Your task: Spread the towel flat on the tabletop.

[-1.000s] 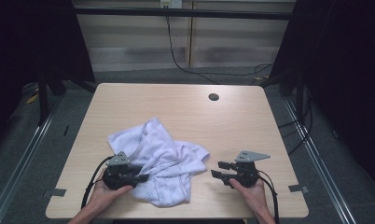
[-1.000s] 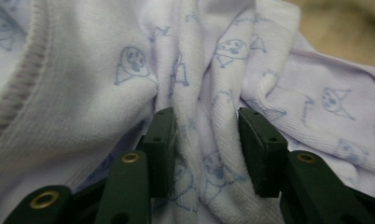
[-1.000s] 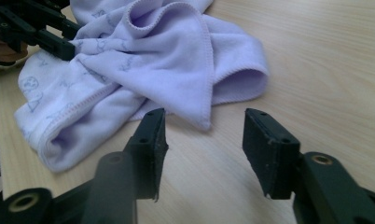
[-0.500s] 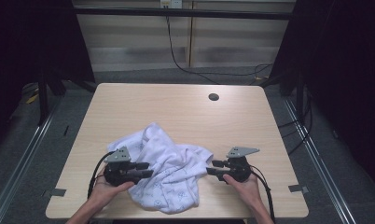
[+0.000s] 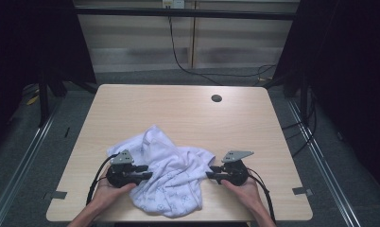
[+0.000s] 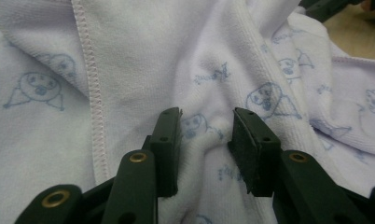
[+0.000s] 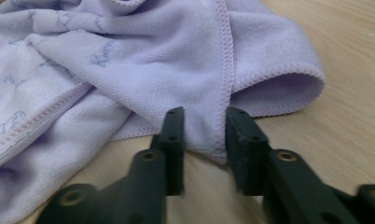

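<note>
A crumpled white towel (image 5: 167, 175) printed with small blue figures is seen lying on the near half of the wooden tabletop (image 5: 178, 113), between the two hands that enter from the bottom of the high view. The left gripper (image 5: 148, 176) is laid against the towel's left side and the right gripper (image 5: 210, 174) against its right edge, both pointing inward toward each other.

In the left gripper view, a raised ridge of the towel (image 6: 209, 126) is gathered between the fingers (image 6: 169, 140). The cloth is bunched up in the gap and appears to be touched by both pads, yet a firm pinch cannot be confirmed; the fingers are held partly apart, with cloth spread beneath and around them.

In the right gripper view, a hanging corner of the towel (image 7: 209, 130), bordered by a stitched hem, is placed between the fingers (image 7: 174, 135). The hem lies close against the inner face of the right-hand finger, while a narrow gap remains on the other side, so the cloth is not yet clamped. These jaws have just been closing around that corner. Bare tabletop (image 7: 344, 93) is visible beyond the fold.
</note>
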A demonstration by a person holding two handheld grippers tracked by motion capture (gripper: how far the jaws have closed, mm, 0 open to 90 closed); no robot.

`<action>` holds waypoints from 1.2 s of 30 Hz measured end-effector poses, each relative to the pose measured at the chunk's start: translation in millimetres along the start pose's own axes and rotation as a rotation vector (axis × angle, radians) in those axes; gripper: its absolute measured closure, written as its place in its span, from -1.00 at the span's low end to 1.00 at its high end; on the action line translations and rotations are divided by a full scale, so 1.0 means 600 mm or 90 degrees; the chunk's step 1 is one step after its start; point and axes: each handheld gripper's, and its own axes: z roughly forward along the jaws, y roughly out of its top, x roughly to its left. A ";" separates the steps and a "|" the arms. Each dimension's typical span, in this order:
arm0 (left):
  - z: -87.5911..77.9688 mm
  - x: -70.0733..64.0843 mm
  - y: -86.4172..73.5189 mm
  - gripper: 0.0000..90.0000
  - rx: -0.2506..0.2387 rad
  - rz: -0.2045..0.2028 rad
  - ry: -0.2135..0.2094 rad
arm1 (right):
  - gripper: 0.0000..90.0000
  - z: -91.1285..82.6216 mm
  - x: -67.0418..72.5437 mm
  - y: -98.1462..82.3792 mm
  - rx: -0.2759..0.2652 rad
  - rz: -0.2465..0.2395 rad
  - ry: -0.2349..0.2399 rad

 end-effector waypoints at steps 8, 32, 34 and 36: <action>-0.006 -0.028 -0.011 0.32 0.007 0.019 -0.049 | 0.98 -0.046 -0.005 0.018 -0.093 0.035 0.004; 0.008 0.050 0.069 -0.09 -0.068 -0.018 -0.010 | 0.98 -0.024 -0.019 0.045 -0.097 0.034 0.005; 0.017 0.050 0.072 -0.18 -0.058 -0.010 -0.016 | 0.98 -0.022 -0.020 0.044 -0.095 0.035 0.005; 0.027 0.048 0.072 -0.20 -0.061 -0.012 -0.020 | 0.98 -0.021 -0.019 0.044 -0.093 0.035 0.005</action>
